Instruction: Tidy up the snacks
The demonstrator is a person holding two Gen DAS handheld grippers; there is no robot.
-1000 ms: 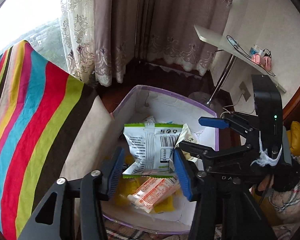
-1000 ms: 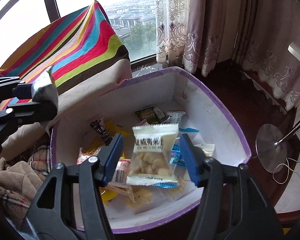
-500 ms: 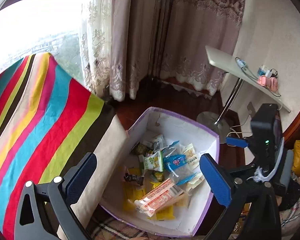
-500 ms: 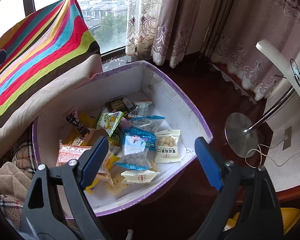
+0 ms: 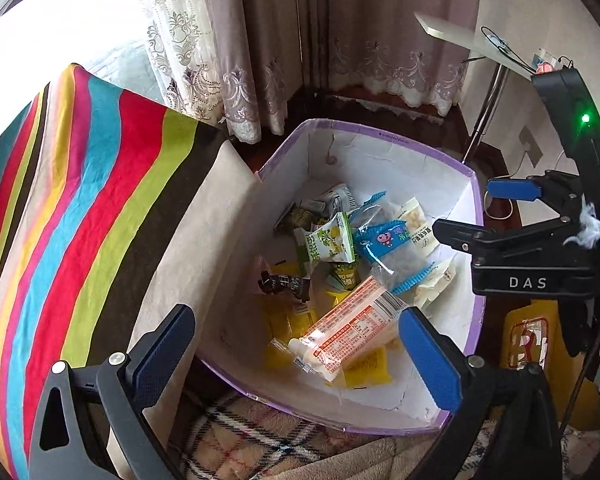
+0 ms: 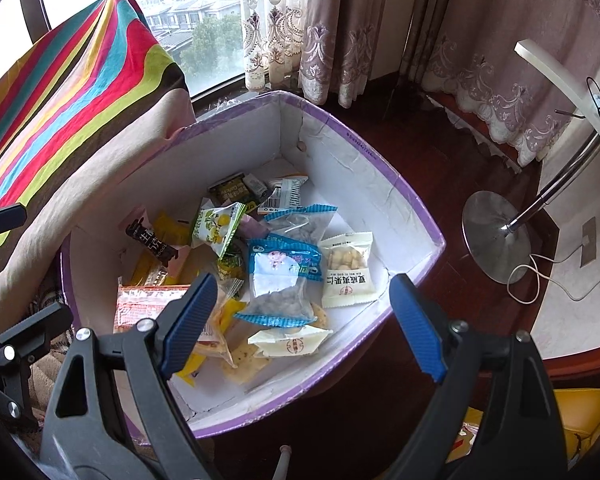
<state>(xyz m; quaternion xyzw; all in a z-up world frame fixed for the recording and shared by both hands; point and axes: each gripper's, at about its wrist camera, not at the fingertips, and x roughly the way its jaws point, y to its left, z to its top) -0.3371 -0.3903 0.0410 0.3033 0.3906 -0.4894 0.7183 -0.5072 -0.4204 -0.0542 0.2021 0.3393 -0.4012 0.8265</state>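
A white box with a purple rim holds several snack packets. Among them are a green-and-white packet, a blue packet, a white nut packet and an orange-printed packet. My left gripper is open and empty above the box's near side. My right gripper is open and empty above the box; it also shows at the right of the left wrist view.
A striped cloth drapes over furniture left of the box. A plaid blanket lies below. A stand with a round metal base is on the dark floor to the right. Curtains hang behind.
Both grippers opened and let go of their packets, which now lie in the box: the green-and-white one from the left, the white nut one from the right. Both grippers pulled back.
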